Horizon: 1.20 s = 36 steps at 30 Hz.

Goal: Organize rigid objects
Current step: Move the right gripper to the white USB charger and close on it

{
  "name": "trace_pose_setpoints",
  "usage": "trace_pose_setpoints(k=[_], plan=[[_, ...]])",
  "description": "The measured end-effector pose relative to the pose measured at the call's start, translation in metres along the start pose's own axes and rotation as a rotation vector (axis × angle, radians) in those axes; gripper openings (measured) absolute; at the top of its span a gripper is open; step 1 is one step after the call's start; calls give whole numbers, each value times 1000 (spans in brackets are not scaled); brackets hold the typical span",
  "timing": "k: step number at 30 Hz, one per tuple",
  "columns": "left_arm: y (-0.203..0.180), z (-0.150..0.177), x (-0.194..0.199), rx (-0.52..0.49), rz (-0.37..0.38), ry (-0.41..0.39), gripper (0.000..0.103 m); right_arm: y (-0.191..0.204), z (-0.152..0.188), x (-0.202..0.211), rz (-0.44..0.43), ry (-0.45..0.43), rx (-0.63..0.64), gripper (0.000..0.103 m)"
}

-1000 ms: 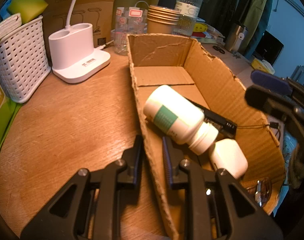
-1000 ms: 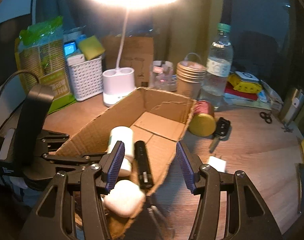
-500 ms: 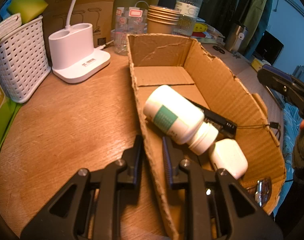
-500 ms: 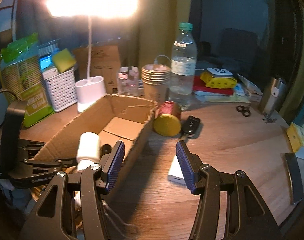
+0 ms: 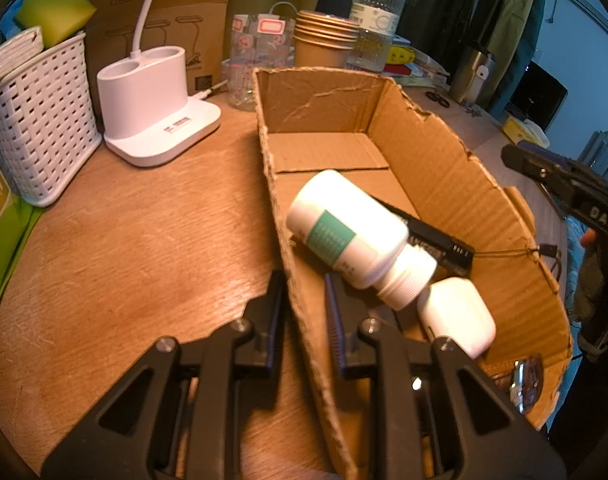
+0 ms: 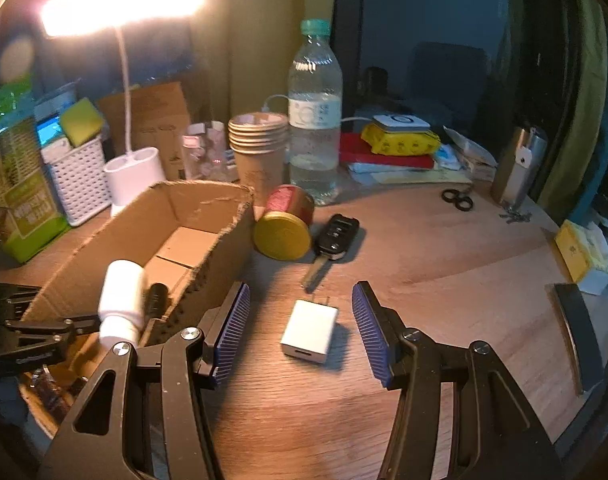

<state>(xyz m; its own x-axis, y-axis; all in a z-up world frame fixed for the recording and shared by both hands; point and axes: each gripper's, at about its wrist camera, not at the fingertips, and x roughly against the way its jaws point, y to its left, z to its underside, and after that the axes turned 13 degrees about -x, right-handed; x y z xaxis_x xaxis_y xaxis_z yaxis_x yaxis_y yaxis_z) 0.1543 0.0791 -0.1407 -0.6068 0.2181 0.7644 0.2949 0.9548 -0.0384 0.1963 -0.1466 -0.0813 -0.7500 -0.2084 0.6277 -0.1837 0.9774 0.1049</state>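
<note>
My left gripper (image 5: 304, 286) is shut on the near side wall of an open cardboard box (image 5: 444, 168), one finger outside and one inside. In the box lie a white pill bottle (image 5: 352, 232), a black flashlight (image 5: 436, 236) and a white earbud case (image 5: 456, 316). My right gripper (image 6: 301, 292) hangs open over the table to the right of the box. A white charger plug (image 6: 310, 332) lies on the wood between and below its blue pads, untouched. Farther back lie a black car key (image 6: 336, 236) and a red tin with a gold lid (image 6: 282, 230).
Behind the box stand a white lamp base (image 5: 156, 100), a white basket (image 5: 40, 128), stacked paper cups (image 6: 258, 140) and a water bottle (image 6: 314, 120). Scissors (image 6: 458, 200), a metal flask (image 6: 518, 168) and a yellow packet (image 6: 580, 252) sit to the right.
My right gripper has swung right, away from the box, and now frames the white charger on the table. The left gripper and box have stayed put.
</note>
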Motion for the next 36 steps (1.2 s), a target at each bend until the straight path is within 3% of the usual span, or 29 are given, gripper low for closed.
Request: trace_pose_setpoints(k=[36], plan=[[0,0,0,0,0,0,22,-26,8,-71,38,182,-94,59]])
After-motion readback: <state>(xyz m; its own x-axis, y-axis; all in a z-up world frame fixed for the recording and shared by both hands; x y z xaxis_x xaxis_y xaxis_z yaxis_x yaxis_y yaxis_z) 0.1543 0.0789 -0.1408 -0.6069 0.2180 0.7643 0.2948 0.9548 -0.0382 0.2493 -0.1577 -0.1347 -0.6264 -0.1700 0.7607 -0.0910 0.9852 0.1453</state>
